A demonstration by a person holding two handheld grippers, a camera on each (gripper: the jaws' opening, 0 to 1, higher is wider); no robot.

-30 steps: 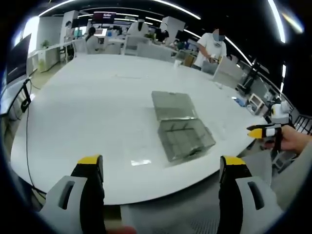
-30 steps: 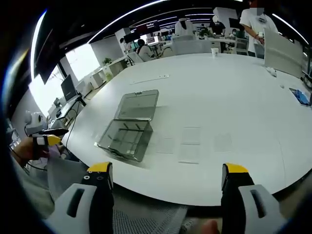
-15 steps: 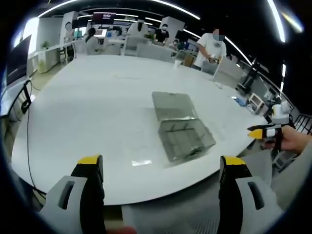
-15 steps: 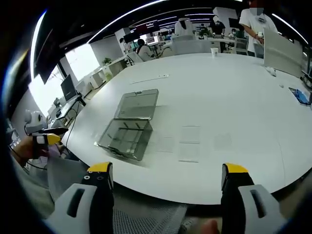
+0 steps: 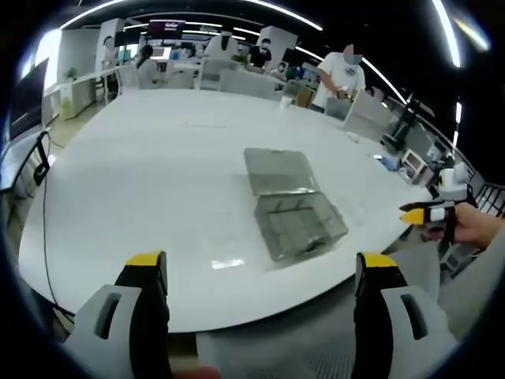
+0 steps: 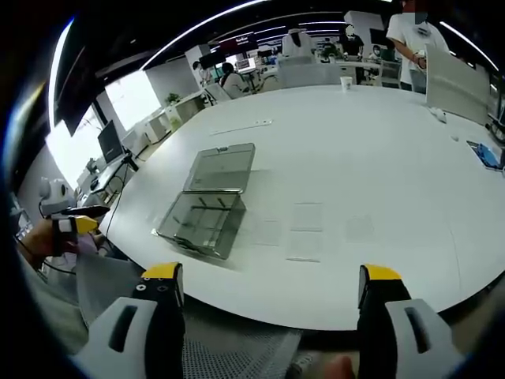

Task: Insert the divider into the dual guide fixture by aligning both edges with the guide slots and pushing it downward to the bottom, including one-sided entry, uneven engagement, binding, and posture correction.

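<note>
Both grippers, left gripper (image 5: 260,272) and right gripper (image 6: 267,283), are spread and empty; the clear dividers (image 6: 306,229) lie ahead, nearer the right one, beside the box (image 6: 203,221).

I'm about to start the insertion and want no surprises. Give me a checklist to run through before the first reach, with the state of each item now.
1. Left gripper open and empty: ok.
2. Right gripper open and empty: ok.
3. Clear box open, lid laid flat behind it: ok.
4. Clear sheets lying flat on the table beside the box, free to pick: ok.
5. Guide slots inside the box unblocked: cannot tell, too small and transparent.
6. Both grippers near the work: not ok, both are off the table edge.
</note>
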